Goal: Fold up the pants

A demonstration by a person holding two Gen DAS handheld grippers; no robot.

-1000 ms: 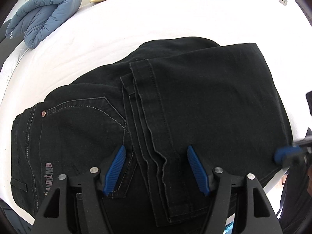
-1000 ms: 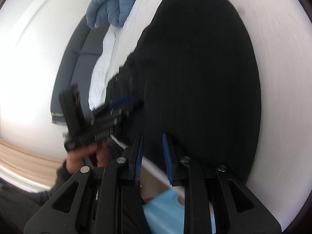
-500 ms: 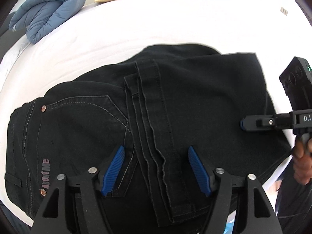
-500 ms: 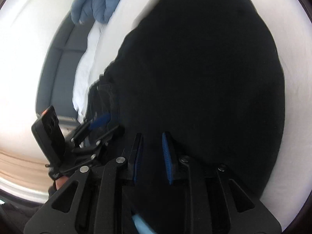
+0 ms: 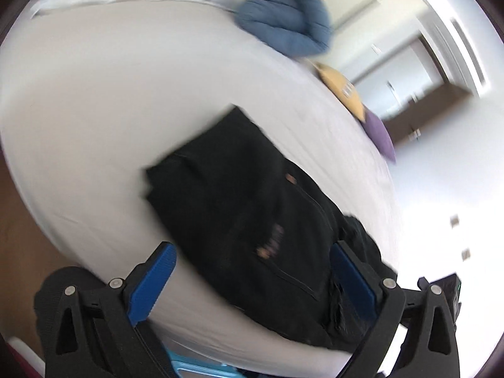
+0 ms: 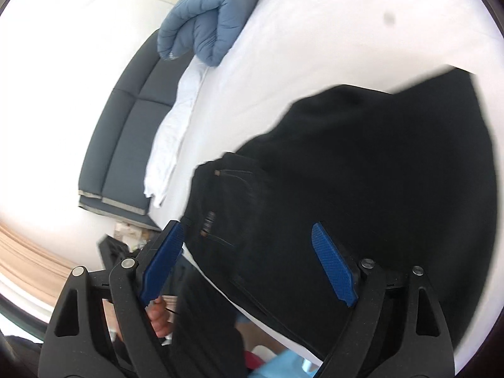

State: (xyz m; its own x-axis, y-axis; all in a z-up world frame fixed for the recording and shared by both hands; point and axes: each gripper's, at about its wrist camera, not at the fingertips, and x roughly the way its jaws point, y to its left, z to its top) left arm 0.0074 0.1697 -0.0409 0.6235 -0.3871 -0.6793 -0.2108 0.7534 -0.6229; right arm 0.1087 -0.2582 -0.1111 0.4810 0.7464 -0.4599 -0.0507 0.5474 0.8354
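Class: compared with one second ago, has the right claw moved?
Yes. The right claw has opened wide and swung; the blue duvet now sits upper left, and the black pants fill less of its view.

The black pants (image 6: pixel 362 189) lie folded flat on the white bed (image 6: pixel 330 31), close to its near edge, pocket side up.
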